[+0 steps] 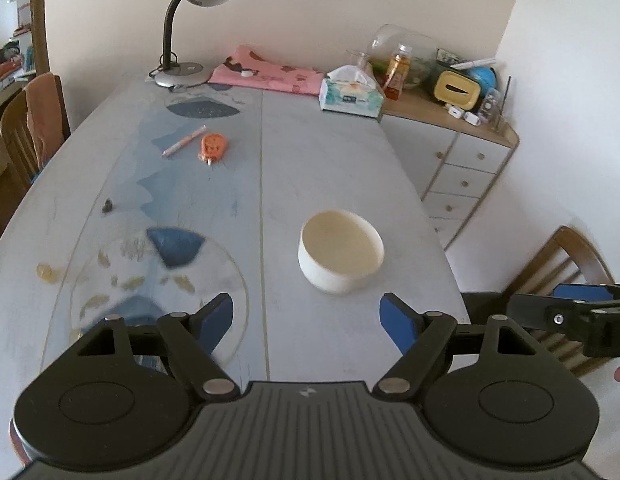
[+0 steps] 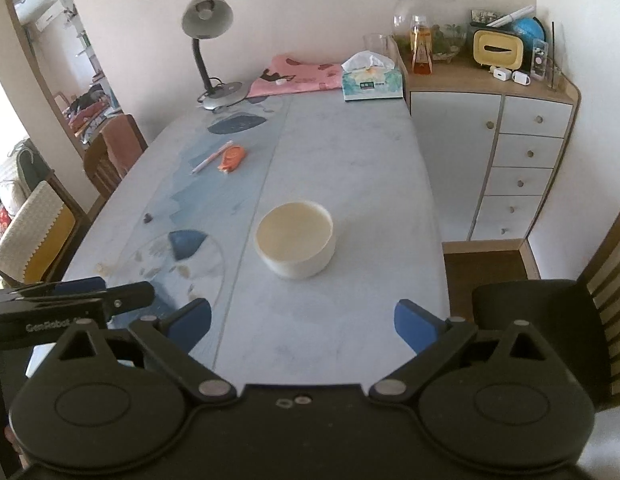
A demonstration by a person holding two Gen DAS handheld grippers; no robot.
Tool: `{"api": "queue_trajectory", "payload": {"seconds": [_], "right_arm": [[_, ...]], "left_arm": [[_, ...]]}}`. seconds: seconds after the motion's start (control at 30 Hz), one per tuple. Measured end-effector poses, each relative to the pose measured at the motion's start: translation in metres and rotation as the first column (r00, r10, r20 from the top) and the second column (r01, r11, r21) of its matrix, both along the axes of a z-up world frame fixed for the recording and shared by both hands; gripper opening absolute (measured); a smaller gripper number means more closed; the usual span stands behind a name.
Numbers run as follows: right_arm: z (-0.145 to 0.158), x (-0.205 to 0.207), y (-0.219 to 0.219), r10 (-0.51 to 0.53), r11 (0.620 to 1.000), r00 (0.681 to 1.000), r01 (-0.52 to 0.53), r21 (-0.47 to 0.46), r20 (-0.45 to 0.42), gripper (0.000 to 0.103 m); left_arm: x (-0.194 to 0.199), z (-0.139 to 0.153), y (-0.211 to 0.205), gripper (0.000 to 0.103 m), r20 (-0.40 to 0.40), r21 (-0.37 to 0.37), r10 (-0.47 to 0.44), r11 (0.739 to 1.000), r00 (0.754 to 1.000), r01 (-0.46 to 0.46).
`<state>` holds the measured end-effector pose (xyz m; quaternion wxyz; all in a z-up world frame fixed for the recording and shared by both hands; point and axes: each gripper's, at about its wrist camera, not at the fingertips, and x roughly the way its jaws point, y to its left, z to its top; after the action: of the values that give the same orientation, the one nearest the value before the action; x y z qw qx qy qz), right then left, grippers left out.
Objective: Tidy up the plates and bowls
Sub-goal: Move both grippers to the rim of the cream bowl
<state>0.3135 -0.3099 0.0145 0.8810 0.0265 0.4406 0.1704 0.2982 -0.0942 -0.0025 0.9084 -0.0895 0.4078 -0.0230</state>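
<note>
Pale blue table bears white bowl; lamp at wall.

A white bowl is set mid-frame on the blue-patterned table; a pen, lamp and tissue box are seen further up.

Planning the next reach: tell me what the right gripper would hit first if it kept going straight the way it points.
Probably the bowl. The right gripper is open and empty, and the bowl sits just ahead between its fingers' lines. Depth is unclear, so it may meet the bare table short of it.
</note>
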Motion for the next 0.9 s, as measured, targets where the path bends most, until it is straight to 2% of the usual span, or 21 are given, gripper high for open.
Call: {"api": "queue_trajectory", "payload": {"seconds": [0.17, 0.37, 0.67, 0.83, 0.9], "right_arm": [[-0.022, 0.05, 0.002, -0.014, 1.0, 0.999, 0.014, -0.009, -0.045, 0.099], [-0.052, 0.1, 0.009, -0.009, 1.0, 0.995, 0.006, -0.025, -0.098, 0.098], [-0.091, 0.144, 0.022, 0.026, 0.999, 0.988, -0.032, -0.041, -0.155, 0.095], [-0.106, 0.159, 0.026, 0.051, 0.997, 0.984, -0.061, -0.053, -0.17, 0.083], [-0.11, 0.165, 0.03, 0.062, 0.996, 0.983, -0.072, -0.053, -0.171, 0.081]], "left_arm": [[0.046, -0.013, 0.002, 0.081, -0.029, -0.033, 0.017, 0.999, 0.999, -0.018], [0.099, -0.042, 0.006, 0.081, -0.144, -0.073, 0.038, 0.996, 0.989, -0.049], [0.151, -0.071, 0.002, 0.081, -0.204, -0.036, 0.052, 0.998, 0.978, -0.06], [0.173, -0.087, -0.001, 0.081, -0.235, -0.025, 0.071, 0.997, 0.969, -0.079], [0.179, -0.092, -0.002, 0.081, -0.243, -0.025, 0.077, 0.996, 0.967, -0.086]]}}
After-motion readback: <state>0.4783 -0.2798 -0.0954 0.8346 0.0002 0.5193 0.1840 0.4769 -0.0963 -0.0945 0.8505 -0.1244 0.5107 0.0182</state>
